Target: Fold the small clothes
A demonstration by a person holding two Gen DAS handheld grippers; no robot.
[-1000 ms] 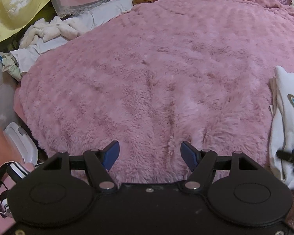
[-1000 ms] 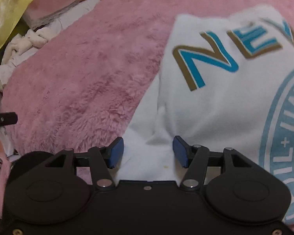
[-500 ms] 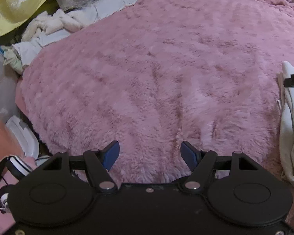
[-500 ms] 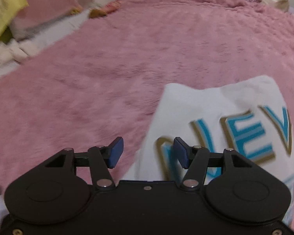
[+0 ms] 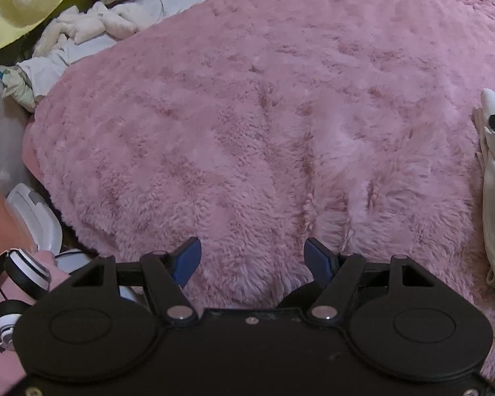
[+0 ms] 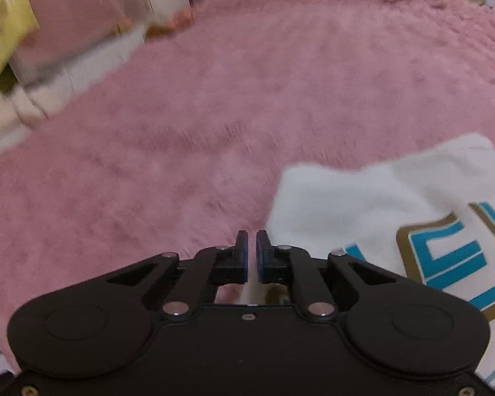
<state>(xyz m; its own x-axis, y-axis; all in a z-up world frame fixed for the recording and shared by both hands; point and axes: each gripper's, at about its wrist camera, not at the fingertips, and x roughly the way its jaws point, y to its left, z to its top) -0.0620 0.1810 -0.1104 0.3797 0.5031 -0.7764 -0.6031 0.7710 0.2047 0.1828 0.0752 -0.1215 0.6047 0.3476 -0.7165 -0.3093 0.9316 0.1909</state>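
Folded white shirt point(image 6: 363, 198) on pink blanket point(image 6: 214, 115)

The fluffy pink blanket point(image 5: 264, 115) on the bed is bare and open across its middle, with a white shirt point(image 6: 396, 204) at its right edge and piled cloths point(image 5: 82, 29) past its left edge.
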